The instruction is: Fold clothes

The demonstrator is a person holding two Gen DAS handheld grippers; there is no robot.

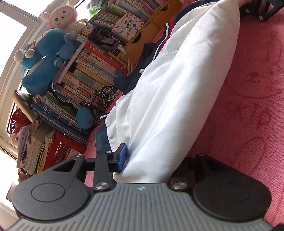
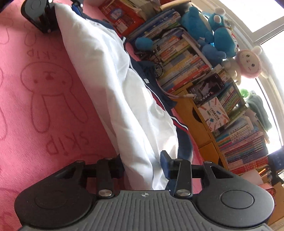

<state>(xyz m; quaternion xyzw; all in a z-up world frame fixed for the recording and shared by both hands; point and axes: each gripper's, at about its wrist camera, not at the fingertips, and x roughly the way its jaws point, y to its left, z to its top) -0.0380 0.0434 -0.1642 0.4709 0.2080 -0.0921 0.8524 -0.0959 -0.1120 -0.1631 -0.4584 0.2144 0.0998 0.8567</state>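
Gripping one end of the white garment with navy and red trim (image 1: 170, 92), my left gripper (image 1: 150, 163) has its jaws closed narrowly around a thick bunch of the white cloth; the blue pad (image 1: 122, 156) of the left finger presses against the fabric, while the right finger is hidden behind it. From this view the garment stretches away from me in a long roll across the pink towel-textured cover with rabbit outlines (image 1: 252, 92), and its navy part lies along the left side. Far at the top right, my right gripper (image 1: 255, 10) meets the other end. Left of the garment stand stacked books (image 1: 92, 76), a blue plush toy (image 1: 46, 58), a pink-and-white plush rabbit (image 1: 62, 16) and a red plastic crate (image 1: 60, 149).

Through the right wrist view, my right gripper (image 2: 142, 168) likewise has its jaws drawn in on the white cloth, which bulges between the fingers, the blue pad (image 2: 164, 163) against its right side. The garment (image 2: 110, 74) runs away toward the far left, where my left gripper (image 2: 51, 16) holds its end. The pink cover (image 2: 44, 99) lies to the left; books (image 2: 186, 60), a yellow wooden drawer unit (image 2: 193, 115) and the plush toys line the right.
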